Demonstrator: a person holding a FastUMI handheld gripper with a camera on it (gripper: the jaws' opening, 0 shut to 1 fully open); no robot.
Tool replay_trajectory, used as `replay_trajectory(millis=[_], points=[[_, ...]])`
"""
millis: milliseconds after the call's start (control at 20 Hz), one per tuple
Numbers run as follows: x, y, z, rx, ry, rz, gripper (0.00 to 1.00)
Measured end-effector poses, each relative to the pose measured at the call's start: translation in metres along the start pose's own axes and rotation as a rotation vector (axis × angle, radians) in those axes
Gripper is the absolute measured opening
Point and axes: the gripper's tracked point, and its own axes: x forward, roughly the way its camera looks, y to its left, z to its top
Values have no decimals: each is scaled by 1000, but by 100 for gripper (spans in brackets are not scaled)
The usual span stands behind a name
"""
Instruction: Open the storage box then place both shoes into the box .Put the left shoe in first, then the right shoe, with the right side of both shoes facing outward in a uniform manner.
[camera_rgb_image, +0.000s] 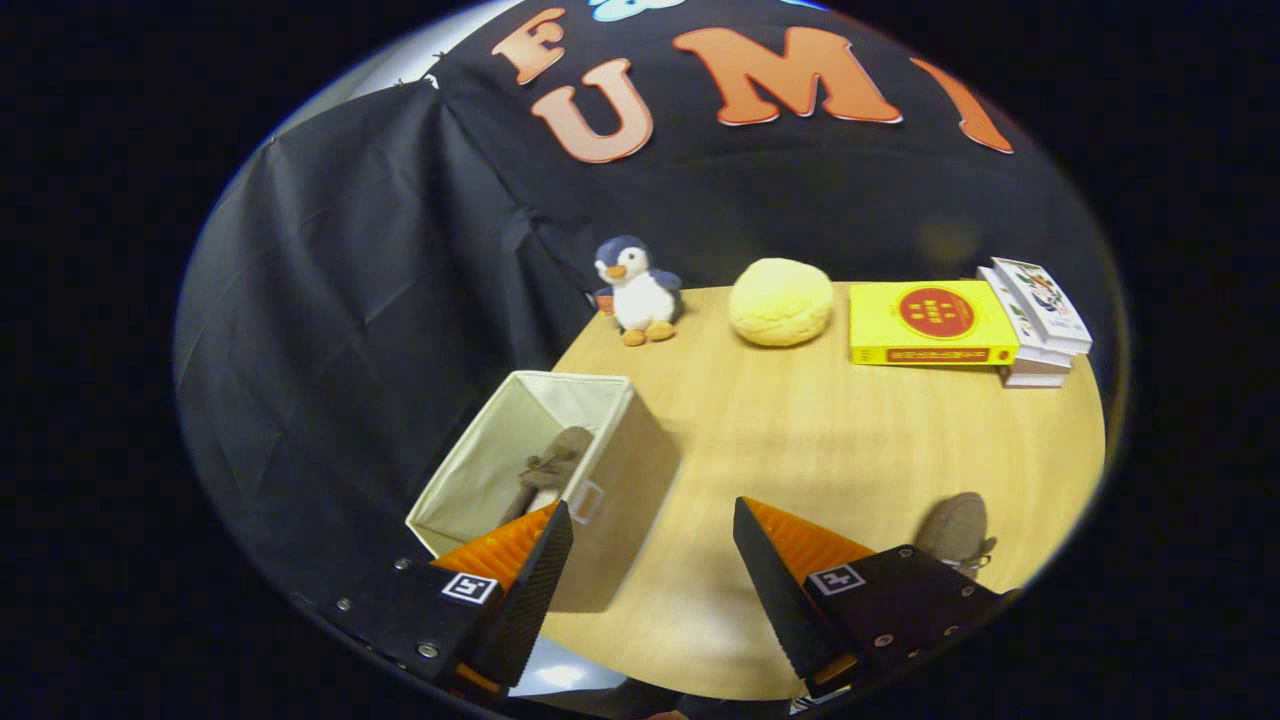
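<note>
A smooth round wooden table (850, 440) carries an open, cream fabric storage box (560, 440) holding one brown shoe (548, 470), while the gripper (650, 525) spreads ridged fingers wide and empty beside the second shoe (955, 530).

We see a wooden worktop (800, 440) carrying a fabric storage box (560, 470) at nine o'clock, a shoe (955, 530) at four, and penguin toy (638, 290), yellow ball (781, 301) and books (960, 320) toward twelve.
</note>
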Motion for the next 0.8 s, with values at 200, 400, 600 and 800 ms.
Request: replay_trajectory(millis=[200, 400, 600, 800], points=[[-28, -73, -25, 5, 2, -128, 98], [-51, -137, -66, 25, 33, -248, 98], [-63, -184, -94, 45, 60, -319, 97], [-66, -218, -120, 18, 105, -363, 94]])
